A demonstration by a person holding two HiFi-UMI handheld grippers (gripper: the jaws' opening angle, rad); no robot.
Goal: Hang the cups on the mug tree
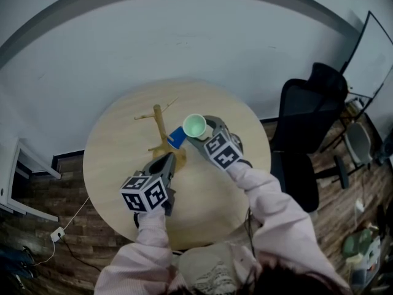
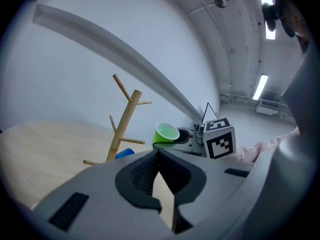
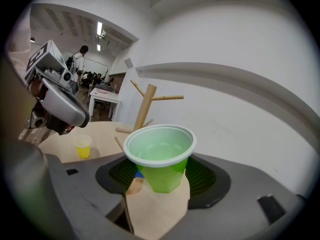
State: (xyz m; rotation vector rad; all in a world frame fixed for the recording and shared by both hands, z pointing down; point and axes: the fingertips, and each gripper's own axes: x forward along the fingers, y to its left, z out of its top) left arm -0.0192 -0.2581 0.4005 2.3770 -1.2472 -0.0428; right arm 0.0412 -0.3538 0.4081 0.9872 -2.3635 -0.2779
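On the round table [image 1: 116, 146] stands a wooden mug tree [image 1: 159, 125] with bare upper pegs. My right gripper [image 1: 198, 131] is shut on a green plastic cup [image 1: 194, 126], held upright just right of the tree; in the right gripper view the green cup [image 3: 160, 156] sits between the pads. A blue cup [image 1: 177, 137] is low against the trunk; whether it hangs I cannot tell. My left gripper [image 1: 170, 160] is by the tree's base, its tips together with nothing seen between them. A yellow cup [image 3: 82, 146] stands on the table.
A black office chair [image 1: 307, 121] stands to the right of the table. A white desk [image 1: 12, 171] is at the left, and a cable with a plug [image 1: 58, 232] lies on the wooden floor. People sit far off in another room [image 3: 85, 74].
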